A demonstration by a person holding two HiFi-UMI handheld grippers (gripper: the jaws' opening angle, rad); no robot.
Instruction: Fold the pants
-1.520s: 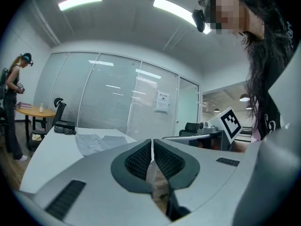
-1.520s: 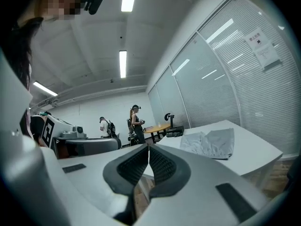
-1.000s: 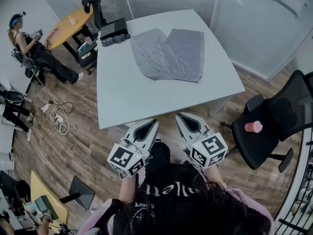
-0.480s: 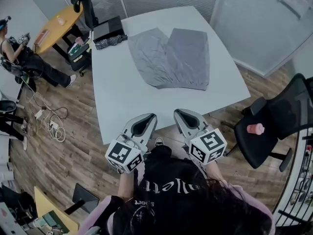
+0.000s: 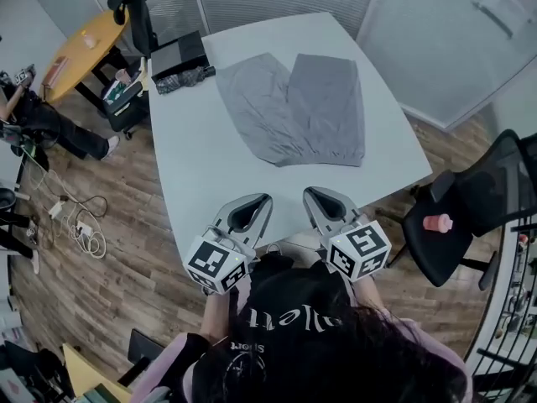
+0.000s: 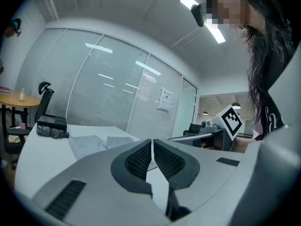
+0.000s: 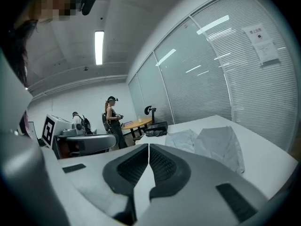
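Note:
Grey pants (image 5: 294,107) lie spread flat on the white table (image 5: 210,166), legs side by side and running away from me. The same pants show small in the left gripper view (image 6: 91,144) and in the right gripper view (image 7: 211,142). My left gripper (image 5: 263,198) hangs over the table's near edge, shut and holding nothing. To its right my right gripper (image 5: 310,191) is shut too, also with nothing in it. Both stay short of the pants.
A dark bundle (image 5: 178,80) and a black box (image 5: 178,54) sit at the table's far left corner. A black chair with a pink object (image 5: 436,222) stands at the right. A round wooden table (image 5: 80,44), a person (image 7: 113,117) and floor cables (image 5: 80,225) are to the left.
Both grippers have moved forward, from over the floor to the table's near edge. The table and pants now sit closer in the head view. Jaws stay shut.

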